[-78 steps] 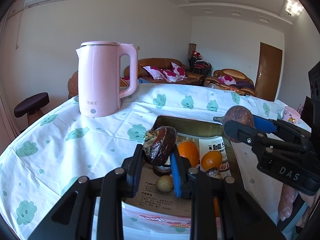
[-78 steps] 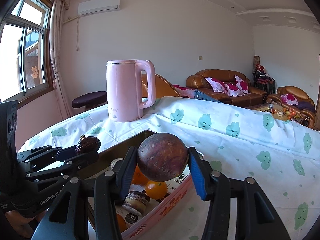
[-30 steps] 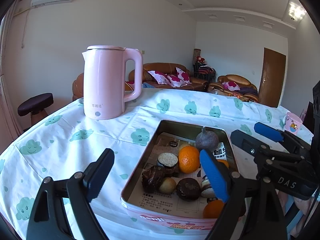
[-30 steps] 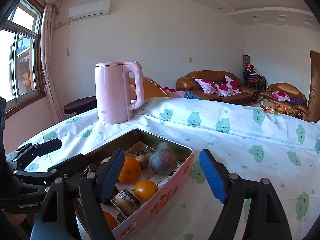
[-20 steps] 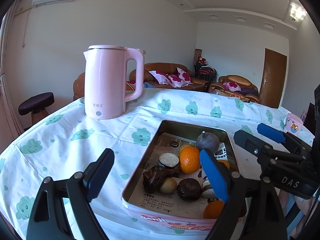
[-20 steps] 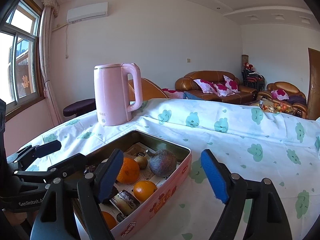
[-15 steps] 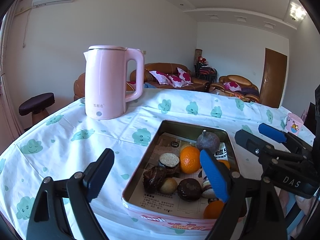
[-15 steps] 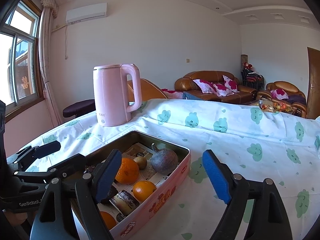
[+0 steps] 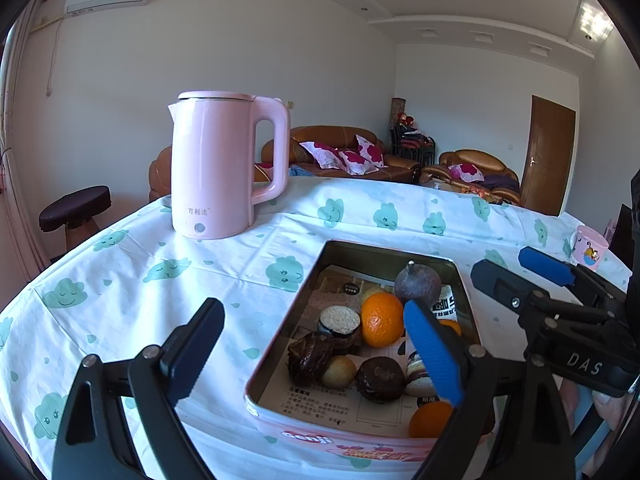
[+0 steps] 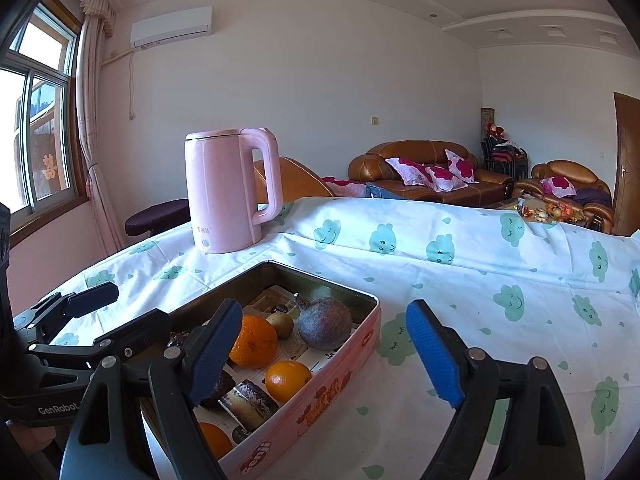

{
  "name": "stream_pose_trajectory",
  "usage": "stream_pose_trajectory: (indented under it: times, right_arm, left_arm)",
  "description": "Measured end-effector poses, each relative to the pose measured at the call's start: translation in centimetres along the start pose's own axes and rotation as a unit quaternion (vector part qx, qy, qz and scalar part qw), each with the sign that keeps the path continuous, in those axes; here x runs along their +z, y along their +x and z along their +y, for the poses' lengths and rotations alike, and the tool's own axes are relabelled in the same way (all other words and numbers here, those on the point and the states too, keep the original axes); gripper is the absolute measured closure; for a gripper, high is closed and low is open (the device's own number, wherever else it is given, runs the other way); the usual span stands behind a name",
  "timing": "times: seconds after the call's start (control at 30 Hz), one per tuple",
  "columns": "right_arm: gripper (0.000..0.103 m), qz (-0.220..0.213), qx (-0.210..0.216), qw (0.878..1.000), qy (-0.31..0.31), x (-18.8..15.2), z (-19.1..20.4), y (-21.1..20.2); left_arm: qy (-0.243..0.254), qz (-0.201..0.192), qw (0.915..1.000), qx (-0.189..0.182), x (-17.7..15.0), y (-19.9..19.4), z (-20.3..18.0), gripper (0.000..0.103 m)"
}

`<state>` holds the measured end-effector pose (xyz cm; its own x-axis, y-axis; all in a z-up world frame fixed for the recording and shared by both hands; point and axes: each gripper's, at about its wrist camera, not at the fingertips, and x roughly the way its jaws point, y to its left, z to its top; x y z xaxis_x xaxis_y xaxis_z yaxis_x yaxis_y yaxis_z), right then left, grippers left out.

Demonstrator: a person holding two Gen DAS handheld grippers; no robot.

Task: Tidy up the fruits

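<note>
Both claws stand wide and hold nothing. Left gripper (image 9: 316, 350) fills the bottom of its own view, one black finger at lower left over the tablecloth (image 9: 132, 280), the blue-padded finger at lower centre-right in front of the pink tin (image 9: 304, 432). Right gripper (image 10: 322, 354) spreads across the bottom of its view, its left blue pad overlapping the tin's contents and its right pad over bare cloth at lower right. Inside the tin, seen from the left wrist, a large orange (image 9: 382, 320) sits at centre, touching a round purple-brown passion fruit (image 9: 418, 286) toward the tin's far right corner. A wrinkled dark date (image 9: 310, 358) lies at the lower left of the tin beside a small pale round fruit (image 9: 338, 372), with dark round cakes close by. Two more oranges lie along the tin's right side, one partly hidden behind the blue pad. A pink kettle (image 9: 220, 164) stands upright on the cloth at upper left, well apart from the tin. A small mug (image 9: 588, 246) shows at the far right edge.
</note>
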<state>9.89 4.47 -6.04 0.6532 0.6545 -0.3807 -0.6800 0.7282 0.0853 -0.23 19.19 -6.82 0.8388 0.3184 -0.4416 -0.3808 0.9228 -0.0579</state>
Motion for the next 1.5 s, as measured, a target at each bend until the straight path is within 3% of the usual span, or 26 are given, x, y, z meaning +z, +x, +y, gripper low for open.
stream_pose_trajectory:
  times: [0.23, 0.33, 0.53, 1.5]
  right_arm:
    - [0.018, 0.000, 0.000, 1.000, 0.000, 0.00, 0.01, 0.01]
    - [0.018, 0.000, 0.000, 1.000, 0.000, -0.01, 0.01, 0.01]
    - [0.017, 0.000, -0.001, 1.000, 0.001, 0.01, -0.03, 0.01]
    - [0.017, -0.003, -0.004, 1.000, 0.006, -0.11, -0.55, -0.30]
  left_arm:
    - [0.001, 0.001, 1.0000, 0.000, 0.04, 0.06, -0.03, 0.009]
    - [0.001, 0.000, 1.0000, 0.002, 0.03, 0.02, -0.03, 0.003]
    - [0.004, 0.003, 0.9999, 0.009, -0.08, 0.11, 0.06, 0.000]
    - [0.014, -0.001, 0.9992, 0.038, 0.05, 0.03, -0.53, 0.000]
